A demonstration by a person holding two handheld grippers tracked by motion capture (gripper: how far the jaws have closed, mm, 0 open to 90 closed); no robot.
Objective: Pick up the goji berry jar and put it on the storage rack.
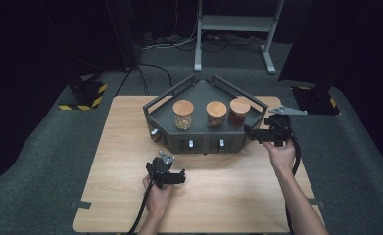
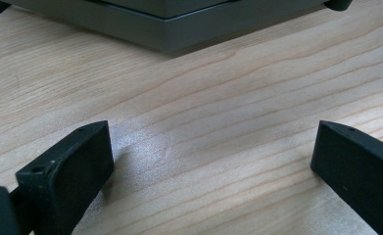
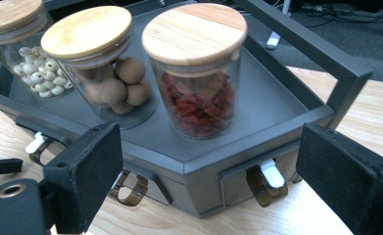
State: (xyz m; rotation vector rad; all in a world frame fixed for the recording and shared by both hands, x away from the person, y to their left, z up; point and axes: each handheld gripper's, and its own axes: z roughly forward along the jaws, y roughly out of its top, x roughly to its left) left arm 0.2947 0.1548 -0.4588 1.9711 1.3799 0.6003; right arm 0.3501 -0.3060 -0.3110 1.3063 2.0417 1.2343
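Right gripper [image 1: 251, 131] sits at the tray's [image 1: 204, 144] right-front corner, jaws spread wide, nothing between them. In the right gripper view the gripper [image 3: 213, 171] looks straight across the tray [image 3: 277, 105] wall at the jar of red dried pieces [image 3: 198, 73]: jar at 12 o'clock from the jaws, upright, long axis vertical, wooden lid on. Jar stands inside the tray, on its floor, just behind the front wall. In the high view it is the rightmost of three [image 1: 239, 112].

Next to it at roughly 10 o'clock in the right gripper view is the jar of brown balls [image 3: 101, 66], close beside, possibly touching; can't tell. The jar of white beads [image 3: 20, 54] is further out at 10 o'clock.

Left gripper [image 1: 181, 177] is over bare table [image 1: 120, 161], at 6 o'clock from the tray front and well apart from any jar. Its own view shows the jaws spread wide and empty [image 2: 208, 171], with wood grain [image 2: 228, 98] between.

Judgement: the right hand is clearly nearer, and the red jar is its natural target. The approach needs to clear the tray wall, then close on the glass body from the sides. Little clearance on the brown-ball side.
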